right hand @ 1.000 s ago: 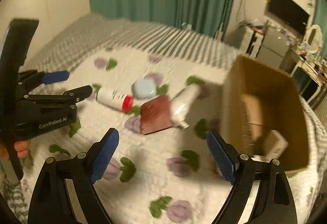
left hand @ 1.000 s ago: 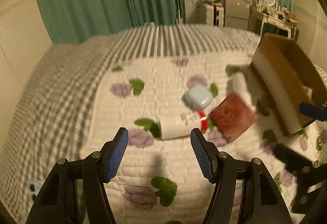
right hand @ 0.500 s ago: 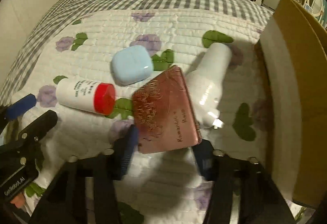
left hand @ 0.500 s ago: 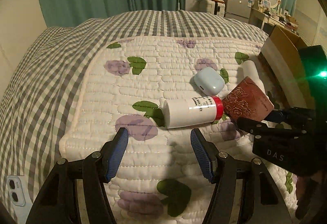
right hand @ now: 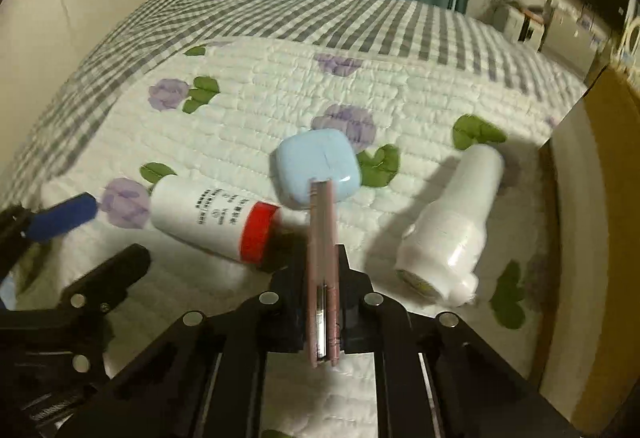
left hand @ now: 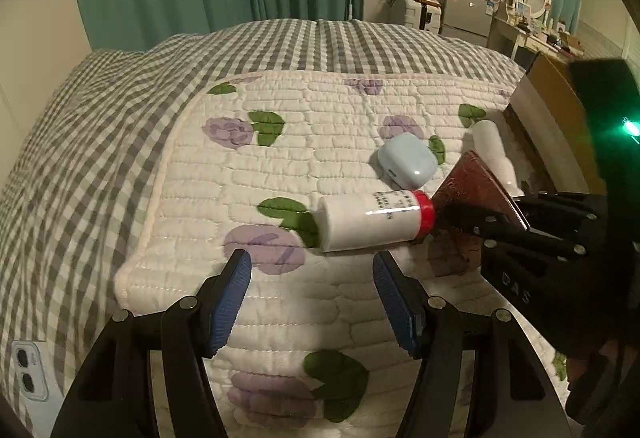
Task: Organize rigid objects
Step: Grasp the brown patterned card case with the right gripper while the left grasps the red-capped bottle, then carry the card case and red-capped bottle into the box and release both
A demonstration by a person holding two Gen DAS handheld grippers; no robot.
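My right gripper (right hand: 323, 270) is shut on a thin reddish-brown compact case (right hand: 322, 234), held edge-on just above the quilt; the case also shows in the left wrist view (left hand: 476, 186). My left gripper (left hand: 312, 294) is open and empty, just short of a white bottle with a red cap (left hand: 372, 216) lying on its side (right hand: 212, 216). A light blue case (left hand: 406, 160) (right hand: 318, 164) lies behind it. A white bottle (right hand: 452, 218) (left hand: 494, 150) lies at the right.
A cardboard box (right hand: 600, 206) stands at the right edge of the bed (left hand: 552, 98). The flowered quilt (left hand: 280, 174) lies over a grey checked cover (left hand: 80, 142). A phone (left hand: 28, 370) lies at the lower left. Furniture and a TV stand in the background.
My right gripper closed on the brown compact case and lifted it edge-on. My left gripper came nearer to the red-capped bottle and stayed open.
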